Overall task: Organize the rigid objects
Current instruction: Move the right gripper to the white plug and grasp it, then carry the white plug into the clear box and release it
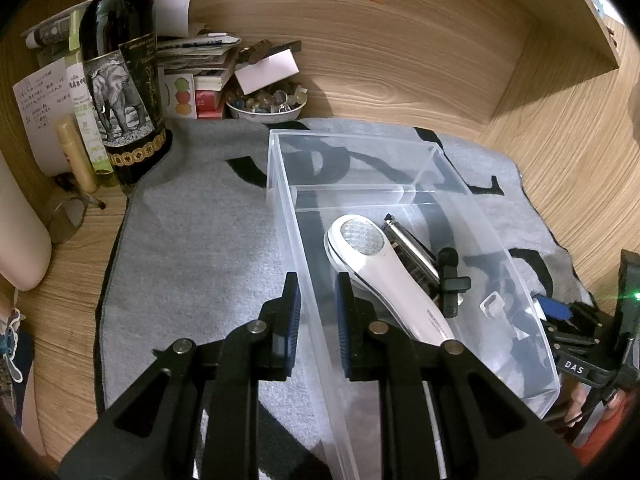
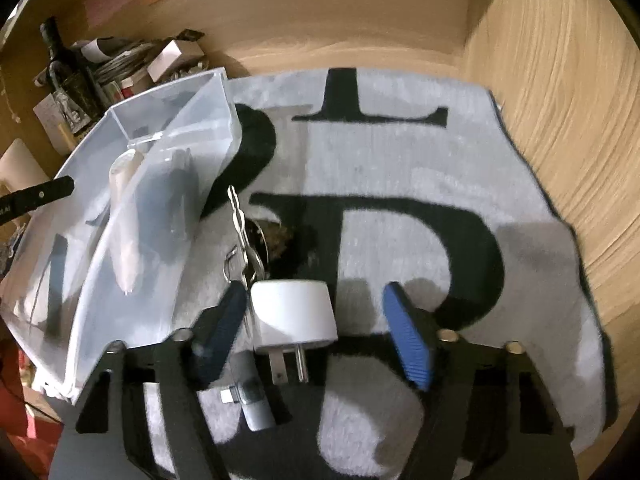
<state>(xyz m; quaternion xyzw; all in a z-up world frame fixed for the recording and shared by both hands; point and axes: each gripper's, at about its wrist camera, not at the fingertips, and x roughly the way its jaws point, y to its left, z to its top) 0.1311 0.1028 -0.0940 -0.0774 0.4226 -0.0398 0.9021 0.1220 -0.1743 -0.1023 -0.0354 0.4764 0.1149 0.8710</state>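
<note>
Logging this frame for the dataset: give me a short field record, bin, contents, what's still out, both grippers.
bin: clear plastic bin on the grey mat, with a divider across it
in bin: white handheld device, metal cylinder, small black part
still out: white plug adapter and keys on the mat, beside the bin
left gripper: fingers astride the bin's side wall, gap visible
right gripper: open, around the plug adapter, not clamped
background: wine bottle, bowl of small items
</note>
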